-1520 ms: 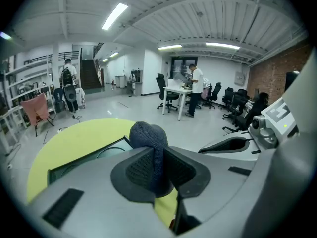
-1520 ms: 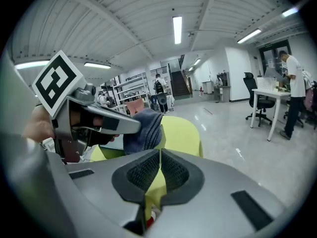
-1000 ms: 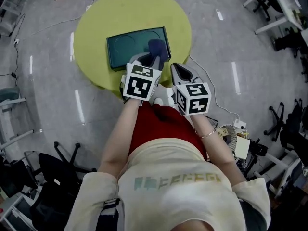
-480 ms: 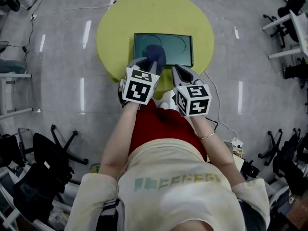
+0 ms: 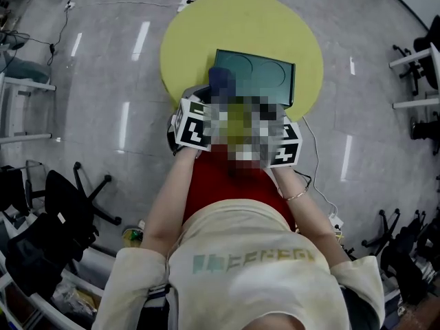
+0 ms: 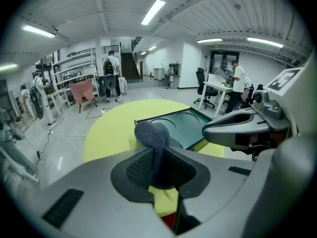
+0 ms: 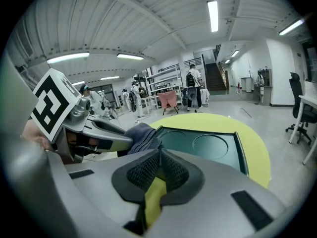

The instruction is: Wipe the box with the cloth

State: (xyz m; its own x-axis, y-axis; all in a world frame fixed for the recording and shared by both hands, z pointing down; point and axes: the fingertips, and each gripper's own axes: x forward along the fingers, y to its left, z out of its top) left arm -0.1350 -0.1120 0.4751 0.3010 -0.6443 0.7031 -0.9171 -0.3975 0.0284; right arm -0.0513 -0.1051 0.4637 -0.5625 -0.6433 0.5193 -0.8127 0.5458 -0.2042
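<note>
At upper centre of the head view, the box point(image 5: 265, 74) lies on the yellow table point(image 5: 206, 26). Left gripper point(image 6: 158, 158) is clamped on the cloth point(image 6: 151, 135), whose bunched end sits over the box's near-left corner; contact is unclear. Right gripper point(image 7: 159, 168) has its jaws together on nothing. Wiping looks barely begun, with most of the box's surface left

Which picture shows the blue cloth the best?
The left gripper view: the cloth fills the middle, pinched between the left tongs. The head view shows only a small dark lump at the box's left end. The right gripper view catches it sideways, partly behind the left tongs.
</note>
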